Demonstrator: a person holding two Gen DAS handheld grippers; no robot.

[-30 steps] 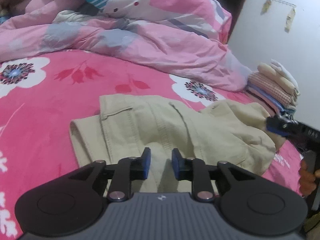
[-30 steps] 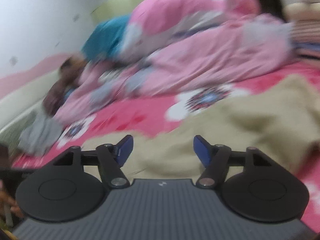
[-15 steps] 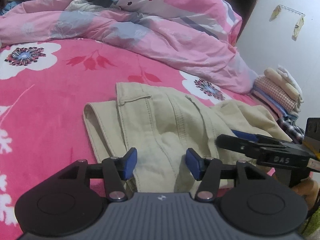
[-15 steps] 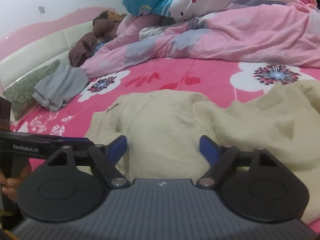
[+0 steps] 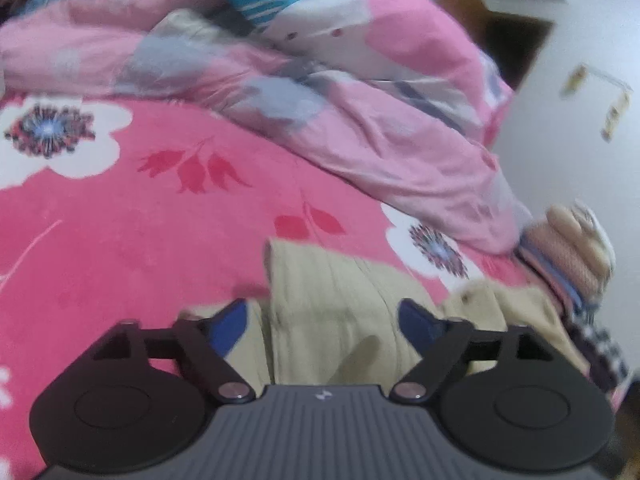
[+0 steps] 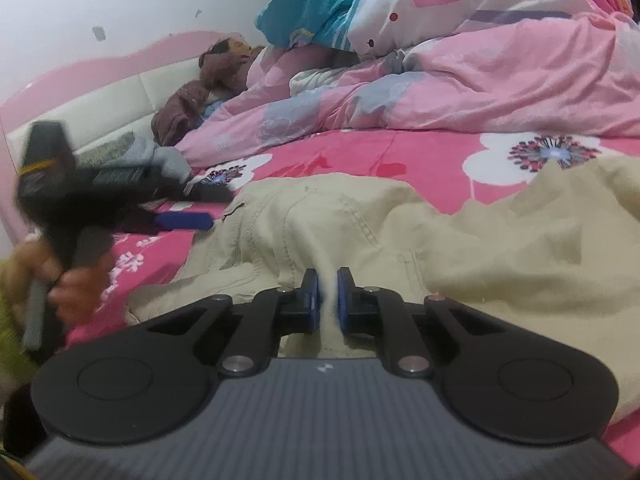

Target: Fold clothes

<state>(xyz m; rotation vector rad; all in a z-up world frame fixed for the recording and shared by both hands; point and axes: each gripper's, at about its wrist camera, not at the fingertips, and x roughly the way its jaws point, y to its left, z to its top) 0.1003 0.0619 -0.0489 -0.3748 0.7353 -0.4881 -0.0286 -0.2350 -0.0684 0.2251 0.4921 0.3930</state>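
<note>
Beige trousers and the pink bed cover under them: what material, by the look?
Beige trousers: seemingly woven cotton twill, matte; visible topstitched seams, and the cloth holds stiff creases. Pink floral bed cover: possibly plush fleece, soft, slightly fuzzy surface with printed flowers; blur leaves it uncertain.

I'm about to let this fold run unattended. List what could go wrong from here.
1. The right gripper is closing on only a thin ridge of the beige trousers; the fabric may slip out on lifting.
2. The left gripper is opening, nothing pinched, so a one-sided lift could drag the trousers crooked.
3. The folded stack lies right beside the trousers; a pull could topple it.
</note>
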